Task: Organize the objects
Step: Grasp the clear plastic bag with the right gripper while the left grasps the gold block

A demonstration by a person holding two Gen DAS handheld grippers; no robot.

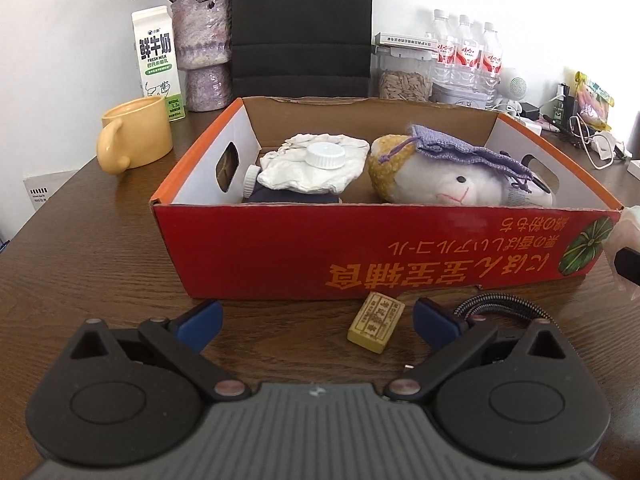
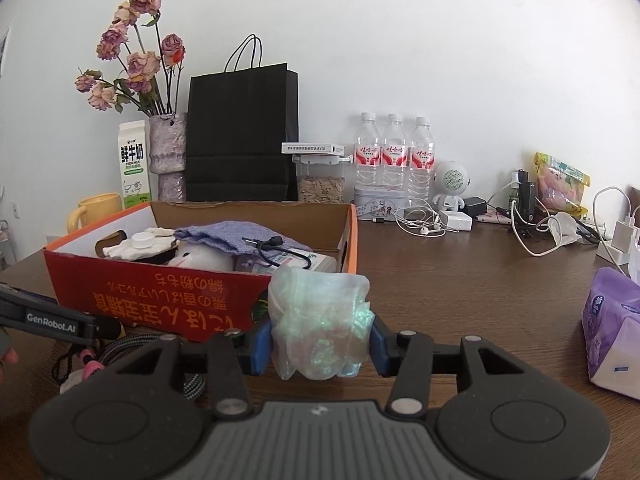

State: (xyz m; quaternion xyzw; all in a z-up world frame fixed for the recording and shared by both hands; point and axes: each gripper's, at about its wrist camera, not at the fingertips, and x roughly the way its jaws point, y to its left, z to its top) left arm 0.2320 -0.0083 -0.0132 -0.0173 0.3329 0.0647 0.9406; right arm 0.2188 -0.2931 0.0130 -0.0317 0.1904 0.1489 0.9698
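Observation:
A red cardboard box (image 1: 360, 256) (image 2: 160, 300) stands on the brown table, holding a white crumpled bag with a bottle cap (image 1: 316, 168), a plush sheep (image 1: 452, 184) and a purple knitted pouch (image 1: 460, 148). A small yellow block (image 1: 376, 325) lies on the table just before the box. My left gripper (image 1: 318, 322) is open low over the table, the block between its blue pads without touching them. My right gripper (image 2: 318, 344) is shut on an iridescent plastic bag (image 2: 320, 320), held by the box's near right corner.
A braided cable (image 1: 500, 306) lies right of the block. Behind the box stand a yellow mug (image 1: 136, 136), a milk carton (image 1: 158, 64), a vase with dried flowers (image 2: 168, 152), a black paper bag (image 2: 244, 136), water bottles (image 2: 394, 152) and chargers. A purple tissue pack (image 2: 616, 332) sits right.

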